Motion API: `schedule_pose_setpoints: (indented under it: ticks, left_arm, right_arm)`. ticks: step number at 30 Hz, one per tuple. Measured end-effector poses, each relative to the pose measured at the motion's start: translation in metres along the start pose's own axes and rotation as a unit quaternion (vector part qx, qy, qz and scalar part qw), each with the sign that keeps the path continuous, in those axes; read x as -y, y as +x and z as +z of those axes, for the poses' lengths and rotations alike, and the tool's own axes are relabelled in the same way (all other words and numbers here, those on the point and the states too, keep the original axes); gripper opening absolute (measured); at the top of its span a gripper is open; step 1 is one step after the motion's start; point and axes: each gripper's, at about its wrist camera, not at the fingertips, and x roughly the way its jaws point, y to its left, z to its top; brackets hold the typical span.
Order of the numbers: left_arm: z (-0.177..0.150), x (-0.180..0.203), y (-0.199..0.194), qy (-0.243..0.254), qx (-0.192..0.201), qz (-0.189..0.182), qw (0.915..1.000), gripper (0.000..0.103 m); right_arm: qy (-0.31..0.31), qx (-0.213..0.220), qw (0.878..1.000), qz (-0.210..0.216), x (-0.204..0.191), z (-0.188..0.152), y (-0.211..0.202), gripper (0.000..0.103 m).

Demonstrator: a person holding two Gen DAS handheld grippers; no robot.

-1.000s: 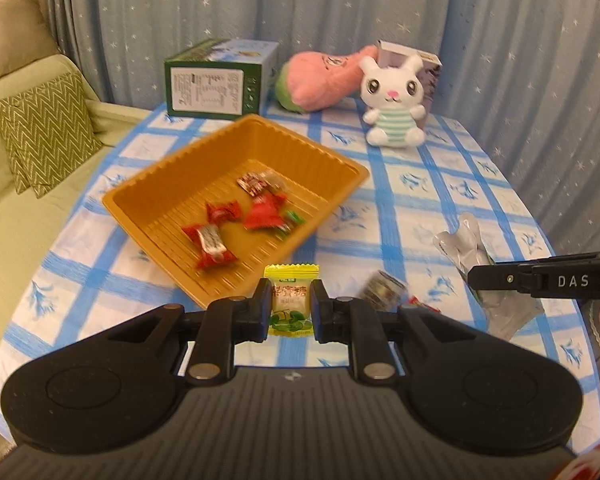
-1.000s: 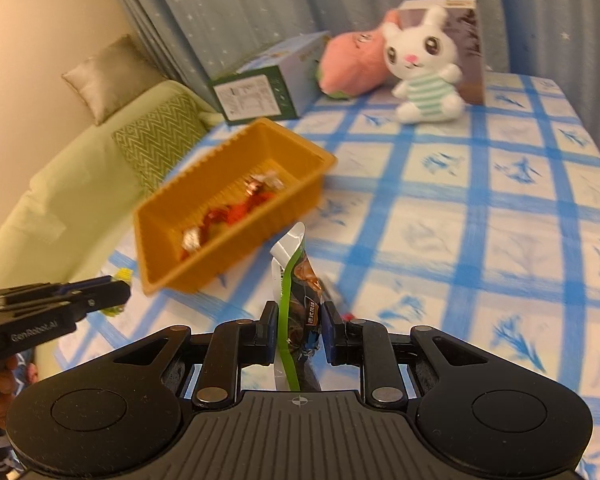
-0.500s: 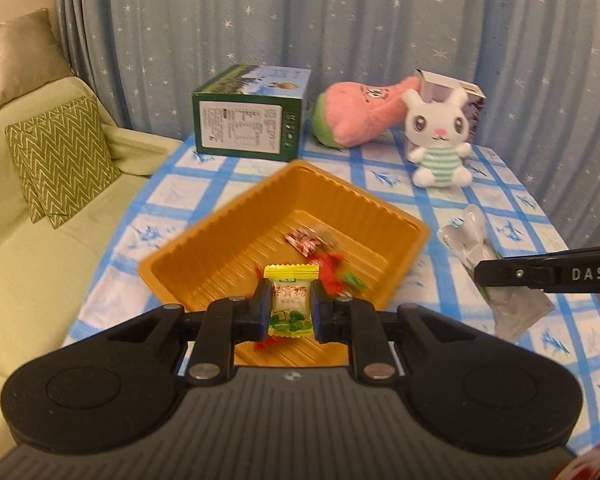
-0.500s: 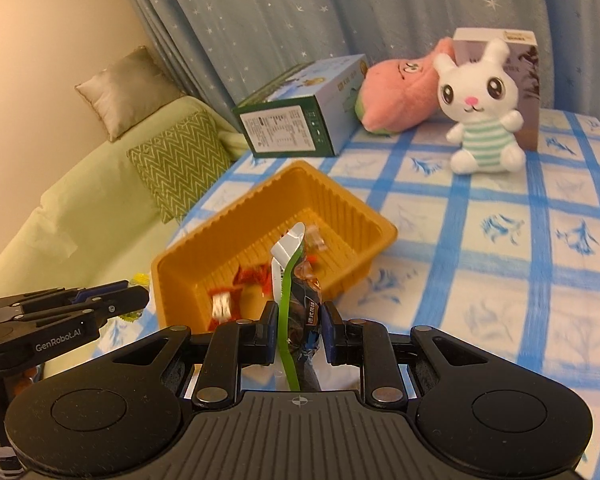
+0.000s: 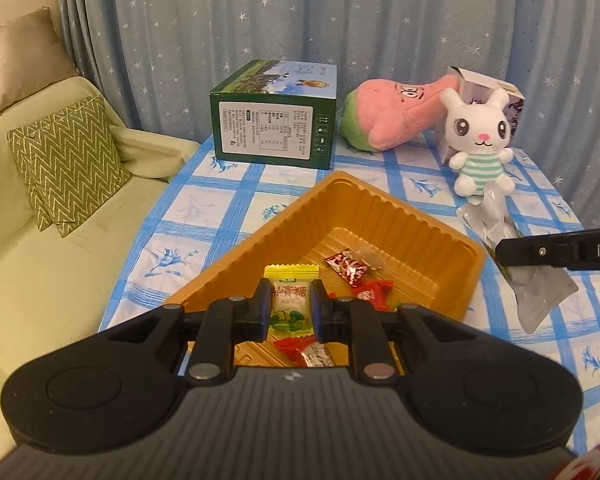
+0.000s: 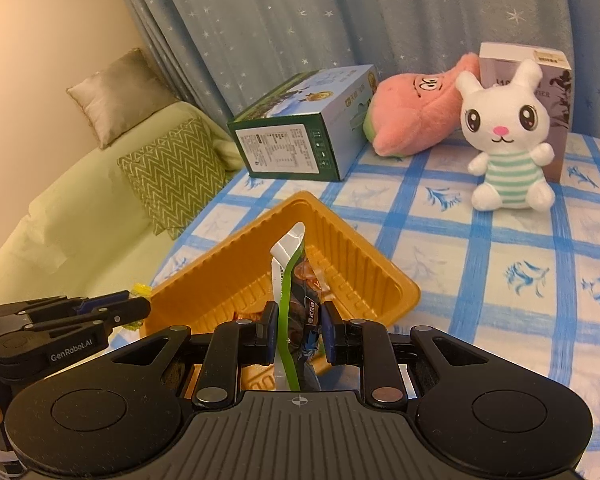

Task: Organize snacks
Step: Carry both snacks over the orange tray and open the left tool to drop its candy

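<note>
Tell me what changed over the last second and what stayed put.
Both grippers moved forward from the table's near edge to over the orange tray. The left gripper stays shut on the yellow candy, the right gripper on the green packet; nothing was released. The tray, its red candies, the box and the plush toys did not move.

left gripper point(image 6: 140, 308): "GenRobot.AI" on its side, lower left of the right wrist view;
right gripper point(image 5: 500, 254): "DA" on its finger, cut by the right edge of the left wrist view

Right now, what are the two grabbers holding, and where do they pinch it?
Left gripper pinches a yellow-topped candy across its middle. Right gripper pinches a green-edged snack packet near its lower half.
</note>
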Motion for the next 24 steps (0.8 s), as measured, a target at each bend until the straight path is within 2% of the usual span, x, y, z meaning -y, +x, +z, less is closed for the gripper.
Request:
schedule_pose_setpoints:
  ticks: [13, 24]
  left_arm:
    - [0.008, -0.017, 0.037, -0.005, -0.024, 0.013, 0.9996, 0.018]
    - [0.002, -0.025, 0.069, -0.008, -0.056, 0.022, 0.9982, 0.018]
  right_arm:
    - [0.000, -0.010, 1.000, -0.004, 0.000, 0.016, 0.032, 0.023]
    - [0.005, -0.022, 1.000, -0.009, 0.005, 0.019, 0.052, 0.023]
